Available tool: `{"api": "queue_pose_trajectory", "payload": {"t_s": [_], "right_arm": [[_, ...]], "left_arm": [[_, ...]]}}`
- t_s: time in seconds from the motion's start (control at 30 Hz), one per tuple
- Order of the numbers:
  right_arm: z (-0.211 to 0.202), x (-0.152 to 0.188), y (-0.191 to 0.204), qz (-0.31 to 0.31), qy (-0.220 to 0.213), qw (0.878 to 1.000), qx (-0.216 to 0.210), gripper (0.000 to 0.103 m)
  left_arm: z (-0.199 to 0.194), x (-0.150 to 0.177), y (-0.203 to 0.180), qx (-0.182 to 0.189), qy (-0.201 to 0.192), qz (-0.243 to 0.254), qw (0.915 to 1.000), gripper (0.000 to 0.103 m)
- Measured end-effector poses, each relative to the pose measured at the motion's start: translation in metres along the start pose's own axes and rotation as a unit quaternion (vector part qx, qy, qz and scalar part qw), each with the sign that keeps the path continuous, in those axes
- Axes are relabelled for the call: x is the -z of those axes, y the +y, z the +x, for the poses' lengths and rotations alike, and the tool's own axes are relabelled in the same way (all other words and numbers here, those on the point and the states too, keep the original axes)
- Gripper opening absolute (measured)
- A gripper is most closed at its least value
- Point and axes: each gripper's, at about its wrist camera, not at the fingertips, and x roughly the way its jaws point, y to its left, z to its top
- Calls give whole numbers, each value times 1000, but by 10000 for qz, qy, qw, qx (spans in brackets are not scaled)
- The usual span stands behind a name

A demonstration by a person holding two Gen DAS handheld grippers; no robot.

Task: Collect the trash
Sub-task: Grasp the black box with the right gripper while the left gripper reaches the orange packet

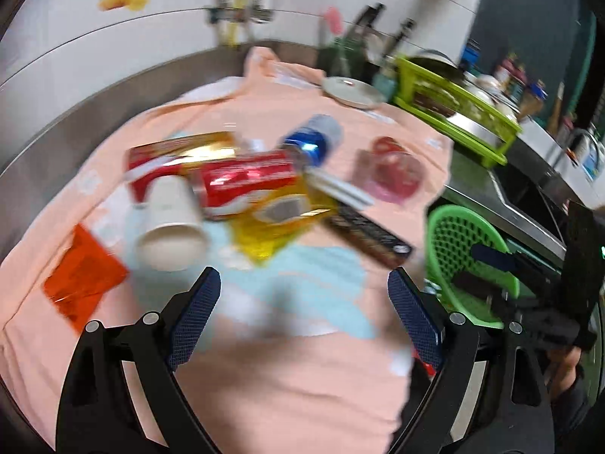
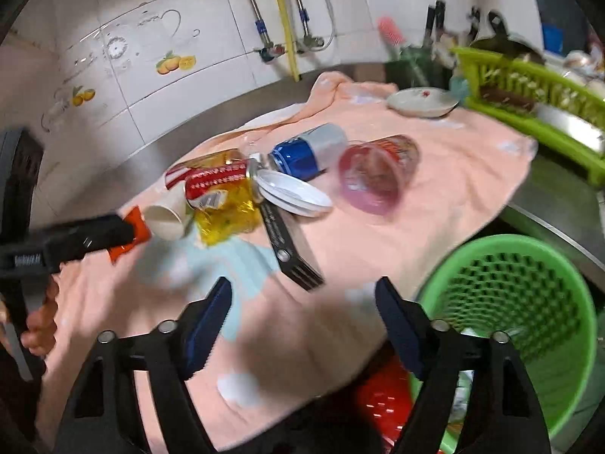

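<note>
Both pairs of jaws are seen standing apart with nothing between them: the left gripper (image 1: 304,295) is spread wide over the cloth, and the right gripper (image 2: 302,302) is held at a middling width, likewise empty. No earlier view is given, so only this stance can be told.

Just ahead of the left jaws a white paper cup (image 1: 172,223) lies on its side, mouth toward the camera; it looks thin-walled and easily crushed, so a light pinch across the rim is advised. Beside it an orange foil wrapper (image 1: 81,283) lies flat on the cloth, and a low, scraping approach would probably be needed to lift it. Behind the cup the trash is heaped: a glossy red packet (image 1: 245,183), crinkled yellow cellophane (image 1: 276,223), a long dark box (image 1: 368,232), a blue can (image 1: 312,138) on its side and a clear pink-tinted plastic cup (image 2: 372,178), also tipped over. White plastic lids (image 2: 293,191) are stacked by the can.

All of it rests on a soft peach towel (image 1: 287,378) spread over the table. The green perforated basket (image 2: 522,302) stands at the right, just beside the right jaws, and seems to be the bin intended; something red and some paper are already glimpsed low in it. Single pieces from the heap's near edge are best taken first.
</note>
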Motion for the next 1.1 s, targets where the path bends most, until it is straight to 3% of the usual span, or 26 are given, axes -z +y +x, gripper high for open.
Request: {"api": "queue_pose_trajectory", "payload": {"t_s": [0.13,0.33,0.47,0.83,1.1], "right_arm": [[24,-17,-3,345,49,9992,-196,60],[71,-29,-10,609,362,9975,47,48],[80,-23,2,471,439,9979,-86,48],[100,-17,18,-140,715,9973,-98,55],[112,-16,30,-462,790,9958,-25,50]], "left_arm": [[-12,1,42,-352,-120,-332,9988,89],[-24,2,90,-702,-260,-702,9947,89],[-29,2,110,-865,-307,-823,9924,89],[-36,10,134,-1165,-309,-428,9918,89],[-13,18,139,-1258,-41,-53,9920,92]]}}
